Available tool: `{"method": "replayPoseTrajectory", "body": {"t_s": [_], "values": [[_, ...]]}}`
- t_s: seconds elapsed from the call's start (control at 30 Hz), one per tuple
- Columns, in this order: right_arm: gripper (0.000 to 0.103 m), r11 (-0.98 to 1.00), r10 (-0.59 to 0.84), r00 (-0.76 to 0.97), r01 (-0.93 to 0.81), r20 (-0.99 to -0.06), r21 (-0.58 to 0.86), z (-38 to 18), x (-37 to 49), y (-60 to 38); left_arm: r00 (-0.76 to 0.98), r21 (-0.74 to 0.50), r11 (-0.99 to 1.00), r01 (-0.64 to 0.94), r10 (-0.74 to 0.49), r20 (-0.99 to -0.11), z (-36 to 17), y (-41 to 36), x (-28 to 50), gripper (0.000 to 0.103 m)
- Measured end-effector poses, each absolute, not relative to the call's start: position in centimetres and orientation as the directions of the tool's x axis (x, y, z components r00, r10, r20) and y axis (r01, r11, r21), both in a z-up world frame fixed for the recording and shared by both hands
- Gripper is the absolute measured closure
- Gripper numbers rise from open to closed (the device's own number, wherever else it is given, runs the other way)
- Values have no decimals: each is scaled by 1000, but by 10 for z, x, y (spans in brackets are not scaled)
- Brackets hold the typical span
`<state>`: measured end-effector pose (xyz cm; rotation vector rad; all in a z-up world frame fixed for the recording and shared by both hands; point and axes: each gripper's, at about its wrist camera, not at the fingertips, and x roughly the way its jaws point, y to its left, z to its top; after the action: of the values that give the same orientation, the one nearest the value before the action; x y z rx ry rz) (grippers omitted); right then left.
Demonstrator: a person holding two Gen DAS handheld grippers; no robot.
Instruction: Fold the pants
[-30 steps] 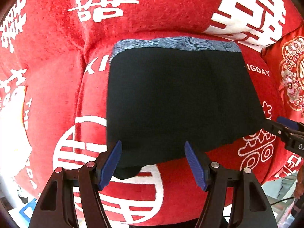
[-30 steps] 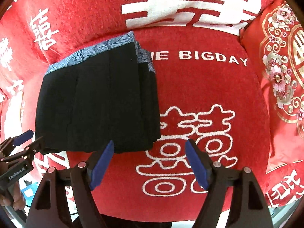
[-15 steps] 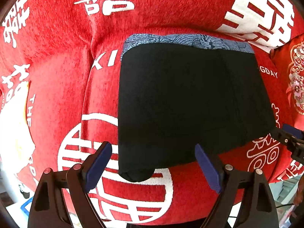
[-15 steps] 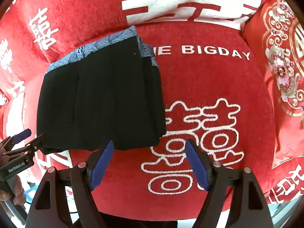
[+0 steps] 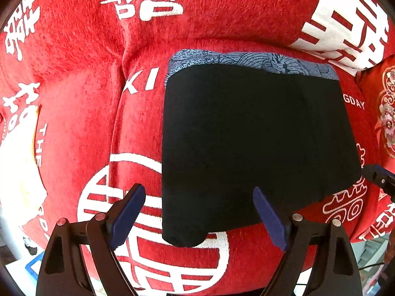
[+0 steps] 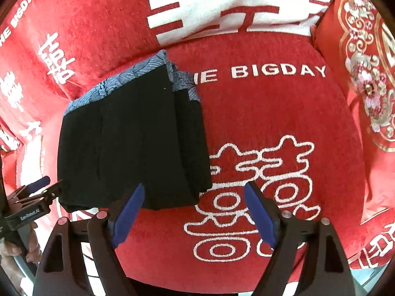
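Note:
The black pants [image 5: 256, 145] lie folded into a compact rectangle on the red seat cushion [image 5: 81, 128], with a blue-grey patterned waistband [image 5: 246, 60] along the far edge. They also show in the right wrist view [image 6: 133, 148], left of centre. My left gripper [image 5: 200, 217] is open and empty, held just above the pants' near edge. My right gripper [image 6: 192, 212] is open and empty, over the cushion at the pants' near right corner. The left gripper's fingers [image 6: 37, 185] show at the left edge of the right wrist view.
The red cushion [image 6: 271, 123] bears white characters and the words "THE BIGDAY". A red backrest [image 6: 222, 5] rises behind it. An embroidered red pillow [image 6: 367, 79] stands at the right. The cushion's front edge drops off just below both grippers.
Both grippers have drawn back and up from the folded pants. The left gripper's jaws have widened. The pants lie still.

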<state>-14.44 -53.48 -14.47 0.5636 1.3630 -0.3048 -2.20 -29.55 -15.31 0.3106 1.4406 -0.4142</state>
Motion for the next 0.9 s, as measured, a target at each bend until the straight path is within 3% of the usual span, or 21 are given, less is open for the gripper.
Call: {"method": "replayPoseTrajectory", "body": {"t_s": [0.5, 0.9], "values": [[18, 781, 212, 191, 557, -958, 284, -166, -153, -557, 52, -105, 921, 375, -134, -990, -168, -278, 5, 14], [18, 750, 339, 270, 501, -901, 432, -193, -123, -580, -88, -371, 856, 361, -364, -927, -186, -270, 52, 14]]}}
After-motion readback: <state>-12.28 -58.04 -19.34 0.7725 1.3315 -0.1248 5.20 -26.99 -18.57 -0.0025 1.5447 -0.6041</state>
